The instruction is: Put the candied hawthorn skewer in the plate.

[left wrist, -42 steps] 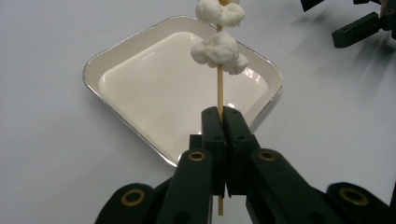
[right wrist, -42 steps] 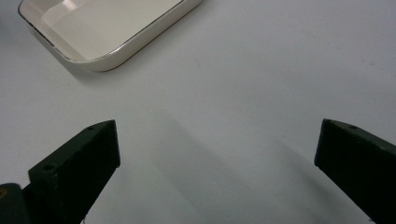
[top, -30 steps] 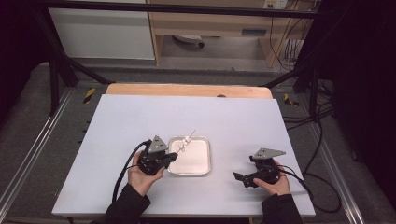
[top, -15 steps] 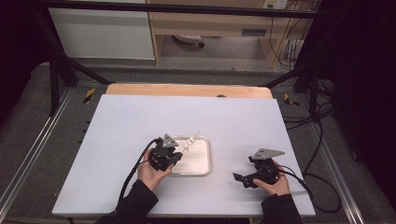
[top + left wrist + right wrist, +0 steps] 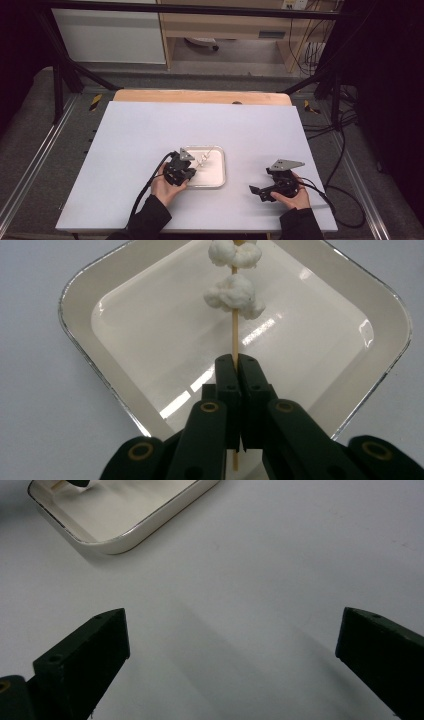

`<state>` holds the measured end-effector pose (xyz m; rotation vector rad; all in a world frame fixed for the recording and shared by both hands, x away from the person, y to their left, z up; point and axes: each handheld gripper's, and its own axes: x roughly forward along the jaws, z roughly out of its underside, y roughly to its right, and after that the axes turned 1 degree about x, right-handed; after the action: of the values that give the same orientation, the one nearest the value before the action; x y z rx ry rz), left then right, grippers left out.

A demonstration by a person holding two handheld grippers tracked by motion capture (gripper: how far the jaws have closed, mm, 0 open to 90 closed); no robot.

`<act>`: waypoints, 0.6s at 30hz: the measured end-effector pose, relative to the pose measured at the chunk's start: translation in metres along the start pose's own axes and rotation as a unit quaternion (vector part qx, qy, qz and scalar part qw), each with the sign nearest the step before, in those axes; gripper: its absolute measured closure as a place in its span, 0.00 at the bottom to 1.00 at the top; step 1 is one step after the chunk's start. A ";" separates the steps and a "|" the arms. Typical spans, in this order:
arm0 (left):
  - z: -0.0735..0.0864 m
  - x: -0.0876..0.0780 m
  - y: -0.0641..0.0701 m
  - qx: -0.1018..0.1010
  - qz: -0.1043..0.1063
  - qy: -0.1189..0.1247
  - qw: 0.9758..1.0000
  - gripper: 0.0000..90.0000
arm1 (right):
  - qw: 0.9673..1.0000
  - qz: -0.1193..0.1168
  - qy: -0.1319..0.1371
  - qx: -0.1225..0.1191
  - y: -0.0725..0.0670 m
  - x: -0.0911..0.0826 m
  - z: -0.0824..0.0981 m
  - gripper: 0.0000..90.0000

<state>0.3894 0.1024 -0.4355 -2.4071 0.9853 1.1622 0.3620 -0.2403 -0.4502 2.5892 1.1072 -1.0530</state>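
Over the white tray (image 5: 216, 176), near the front-centre of the pale table (image 5: 125, 150): my left gripper (image 5: 235, 362) is clamped on a thin wooden skewer (image 5: 234, 337), jaws pressed together w/ the stick pinched between them. In the left gripper view the skewer runs up from the jaws across the tray's hollow, w/ two white lumps (image 5: 235, 292) threaded on it, one above the other; the upper lump is cut by the frame's top edge. In the high view the skewer (image 5: 206, 156) slants from the gripper (image 5: 186, 170) toward the tray's far right corner, lumps over the tray's inside. Can't tell if they touch the tray floor.

My right gripper (image 5: 259, 192) sits on the table to the right of the tray, apart from it, jaws spread wide w/ nothing between them; bare table shows in the gap (image 5: 232, 645). The tray's corner (image 5: 117, 542) is at the upper left of that view.

No brand, label or writing readable on the tray, the skewer or the grippers.
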 end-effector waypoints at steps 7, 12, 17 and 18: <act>0.000 0.001 0.001 0.004 -0.002 -0.004 1.000 0.98 | 1.000 0.000 0.000 0.001 0.000 0.000 0.000 0.02; 0.001 0.001 0.002 0.010 -0.001 -0.004 1.000 0.97 | 1.000 0.000 -0.001 0.000 0.000 0.000 0.000 0.02; 0.001 -0.004 0.001 0.020 0.012 0.003 1.000 0.90 | 1.000 0.000 0.000 0.000 0.000 0.000 0.000 0.02; 0.001 -0.005 0.000 0.023 0.015 0.004 1.000 0.88 | 1.000 0.000 0.001 -0.001 0.000 0.000 0.000 0.02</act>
<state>0.3864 0.1051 -0.4320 -2.3722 1.0417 1.1274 0.3619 -0.2403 -0.4501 2.5898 1.1066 -1.0498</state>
